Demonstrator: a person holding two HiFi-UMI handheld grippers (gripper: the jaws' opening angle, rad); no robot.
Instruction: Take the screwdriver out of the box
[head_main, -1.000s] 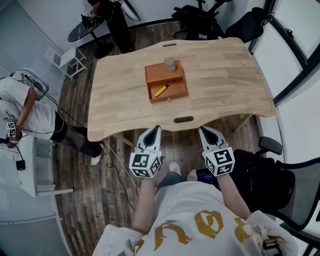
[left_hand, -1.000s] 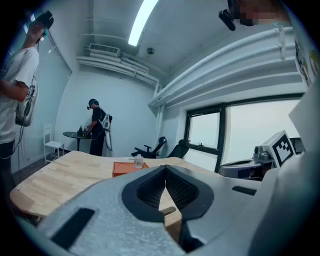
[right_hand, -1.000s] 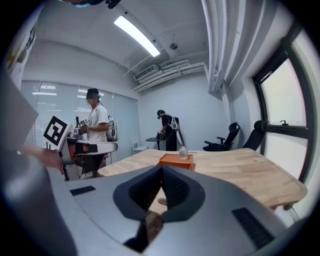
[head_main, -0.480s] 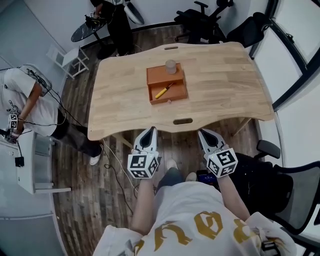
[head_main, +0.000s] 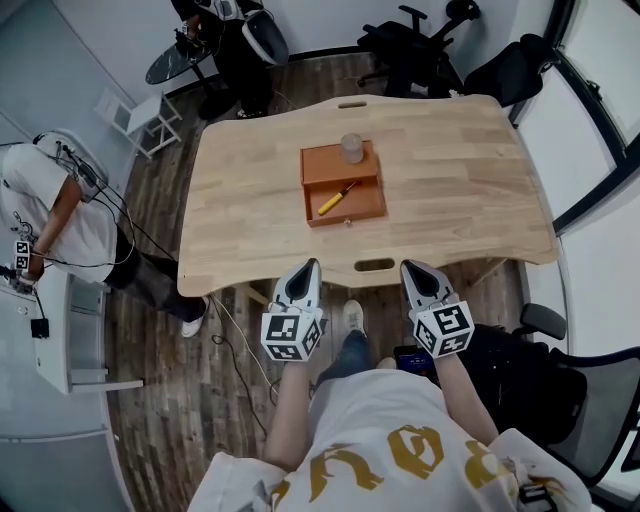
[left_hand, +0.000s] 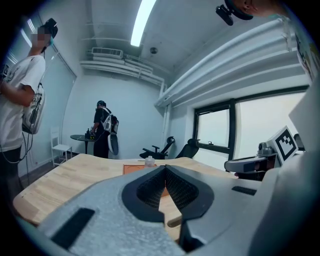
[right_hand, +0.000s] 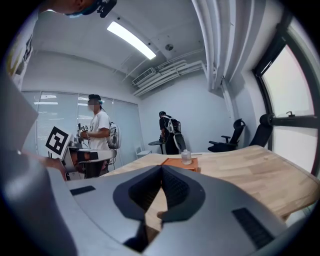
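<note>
Head view: screwdriver (head_main: 336, 199) in box (head_main: 322, 166) (untouched)

Office room, swivel chairs (head_main: 420, 50), wooden meeting table (head_main: 250, 200), large windows (right_hand: 295, 85), ceiling strip light (right_hand: 132, 40)

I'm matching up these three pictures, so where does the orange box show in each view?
Head view: box in the upper middle, drawer open.
Left gripper view: box left of centre, a little below the middle.
Right gripper view: box near centre, a little below the middle.
Shared landmark: the jar standing on the box.
</note>
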